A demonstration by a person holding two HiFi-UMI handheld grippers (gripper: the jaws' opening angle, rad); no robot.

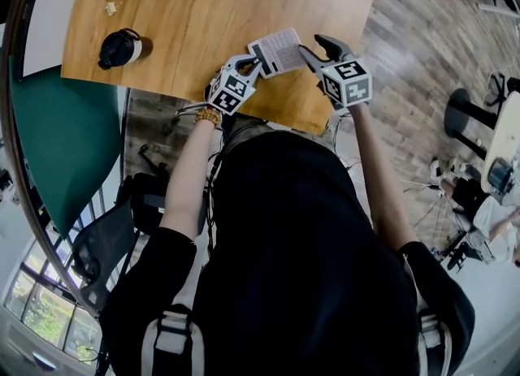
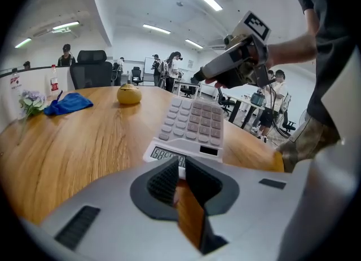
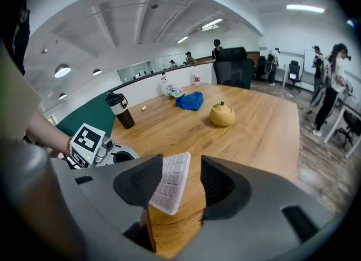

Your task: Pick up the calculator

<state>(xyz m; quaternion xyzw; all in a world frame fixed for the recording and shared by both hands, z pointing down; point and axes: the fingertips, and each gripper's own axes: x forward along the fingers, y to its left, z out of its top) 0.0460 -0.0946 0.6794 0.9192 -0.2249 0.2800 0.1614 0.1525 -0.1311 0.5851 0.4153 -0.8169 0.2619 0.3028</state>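
Observation:
A white calculator point(image 1: 278, 51) with grey keys hangs tilted above the wooden table point(image 1: 195, 17), near its front edge. My left gripper point(image 1: 250, 66) is shut on it; in the left gripper view the jaws point(image 2: 179, 167) pinch the display end of the calculator point(image 2: 192, 124). My right gripper point(image 1: 313, 48) comes in from the right. In the right gripper view its jaws point(image 3: 181, 178) stand open, with the calculator's key end point(image 3: 172, 184) between them, closer to the left pad. I see no press from the pads there.
A black tumbler point(image 1: 122, 47) stands at the table's left. A yellow round pot point(image 3: 222, 114) and a blue cloth point(image 3: 189, 100) lie further back. A black office chair point(image 1: 106, 244) sits low on the left. Several people stand in the room behind.

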